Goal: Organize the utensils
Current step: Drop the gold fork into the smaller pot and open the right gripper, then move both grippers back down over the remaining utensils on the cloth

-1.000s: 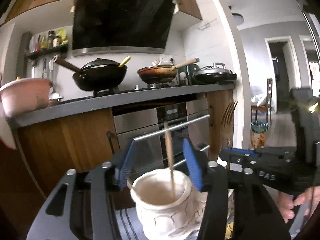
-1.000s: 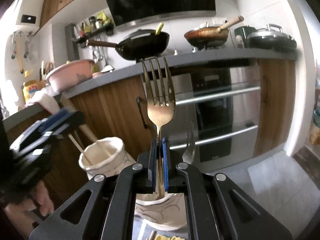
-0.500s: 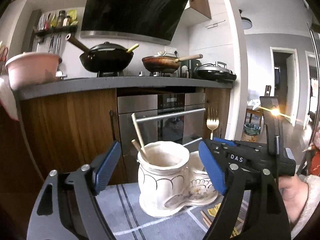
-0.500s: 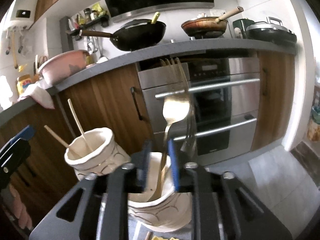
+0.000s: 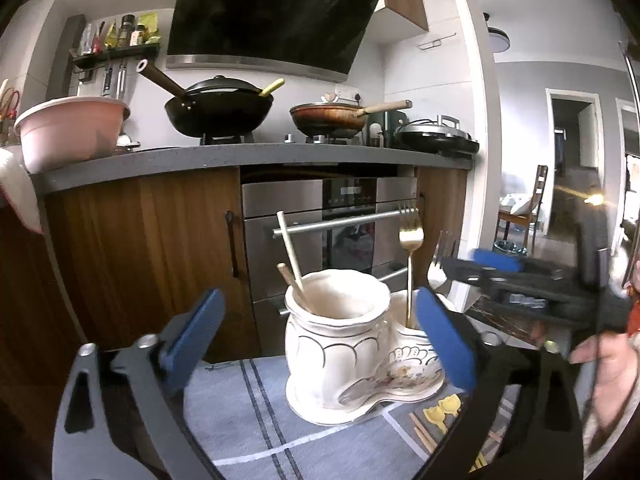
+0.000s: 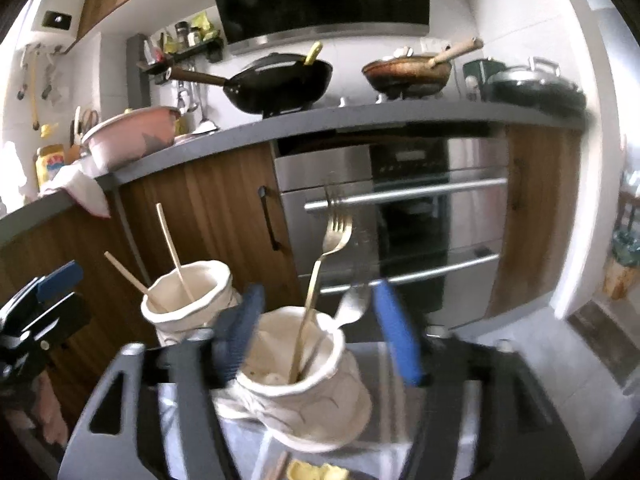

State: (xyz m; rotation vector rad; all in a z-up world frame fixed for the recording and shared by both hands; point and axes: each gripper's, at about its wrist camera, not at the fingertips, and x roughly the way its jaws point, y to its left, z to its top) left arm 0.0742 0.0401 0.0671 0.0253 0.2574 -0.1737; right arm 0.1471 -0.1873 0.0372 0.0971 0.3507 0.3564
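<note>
A white ceramic double holder (image 5: 340,344) stands on a blue-grey cloth (image 5: 248,412). Its taller cup holds two wooden chopsticks (image 5: 290,256). Its lower cup (image 6: 304,380) holds a gold fork (image 6: 320,280) and a silver utensil (image 6: 352,304), tines up. My left gripper (image 5: 316,340) is open and empty in front of the holder. My right gripper (image 6: 320,332) is open around the lower cup's rim, with the gold fork standing free between the pads. The right gripper also shows in the left wrist view (image 5: 520,280).
Loose chopsticks (image 5: 424,432) and a yellow piece (image 5: 440,408) lie on the cloth to the right of the holder. Behind stand wooden cabinets (image 5: 152,256), an oven (image 5: 332,232) and a counter (image 5: 240,156) with pans and a pink bowl (image 5: 68,128).
The right gripper opened and let the gold fork go into the lower cup. The left gripper opened wider and drew back from the taller cup, leaving a second chopstick in it.
</note>
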